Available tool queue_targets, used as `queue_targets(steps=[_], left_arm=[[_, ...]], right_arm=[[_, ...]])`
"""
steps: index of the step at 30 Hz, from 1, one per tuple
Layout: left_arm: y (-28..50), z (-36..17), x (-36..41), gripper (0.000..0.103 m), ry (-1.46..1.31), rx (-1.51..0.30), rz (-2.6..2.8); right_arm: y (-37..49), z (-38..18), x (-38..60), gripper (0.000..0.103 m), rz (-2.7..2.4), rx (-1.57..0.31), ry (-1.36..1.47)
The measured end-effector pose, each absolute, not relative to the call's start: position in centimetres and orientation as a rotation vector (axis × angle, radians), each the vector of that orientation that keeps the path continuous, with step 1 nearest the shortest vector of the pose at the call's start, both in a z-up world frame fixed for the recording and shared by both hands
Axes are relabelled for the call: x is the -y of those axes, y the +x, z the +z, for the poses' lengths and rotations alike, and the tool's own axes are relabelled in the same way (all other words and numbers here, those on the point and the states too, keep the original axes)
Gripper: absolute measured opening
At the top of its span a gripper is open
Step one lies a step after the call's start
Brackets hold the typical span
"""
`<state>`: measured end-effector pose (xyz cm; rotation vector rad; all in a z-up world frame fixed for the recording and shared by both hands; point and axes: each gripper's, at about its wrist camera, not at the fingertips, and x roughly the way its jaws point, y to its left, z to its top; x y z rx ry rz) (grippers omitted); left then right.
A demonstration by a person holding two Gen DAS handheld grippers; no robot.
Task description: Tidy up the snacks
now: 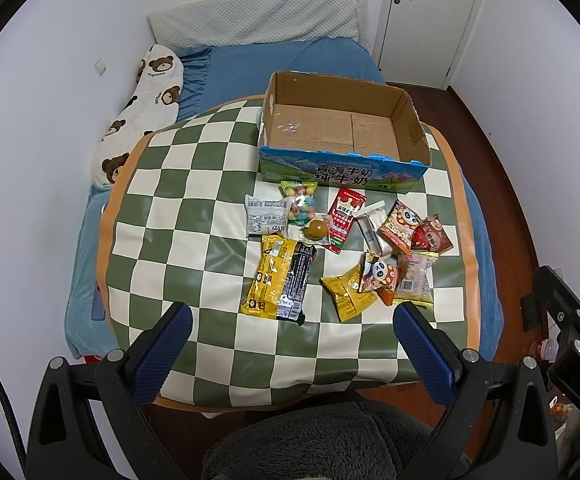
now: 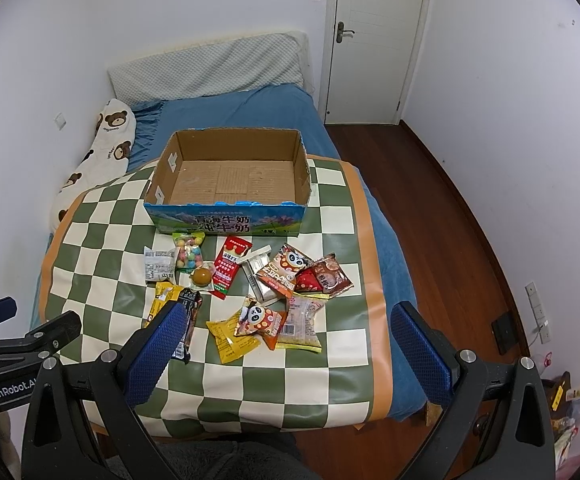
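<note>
An open cardboard milk box (image 1: pixel 342 128) (image 2: pixel 230 172) stands empty at the far side of a green-and-cream checkered mat (image 1: pixel 194 200) (image 2: pixel 102 240). Several snack packets lie in front of it: a yellow-and-black bag (image 1: pixel 280 280), a candy-ball bag (image 1: pixel 300 202), a red sachet (image 1: pixel 342 218) (image 2: pixel 232 266), panda packets (image 1: pixel 382 276) (image 2: pixel 262 320), a yellow pouch (image 1: pixel 346 292). My left gripper (image 1: pixel 290 316) is open and empty, held above the mat's near edge. My right gripper (image 2: pixel 286 316) is open and empty, near the panda packets.
The mat lies on a bed with a blue sheet (image 2: pixel 250 108), a grey pillow (image 2: pixel 210 68) and a bear-print pillow (image 1: pixel 146 108). White walls stand left and behind, with a door (image 2: pixel 370 40) and wooden floor (image 2: pixel 450 208) to the right.
</note>
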<state>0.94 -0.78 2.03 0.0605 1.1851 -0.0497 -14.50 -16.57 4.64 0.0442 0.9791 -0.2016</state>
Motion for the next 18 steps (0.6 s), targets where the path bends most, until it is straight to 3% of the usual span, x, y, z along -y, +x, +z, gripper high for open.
queue_targets(steps=[18], left_arm=[[0.95, 2.39, 1.02, 0.103, 0.064, -1.178, -0.053]], right_arm=[[-14.35, 4.85, 16.46, 0.103, -0.197, -0.979, 0.048]])
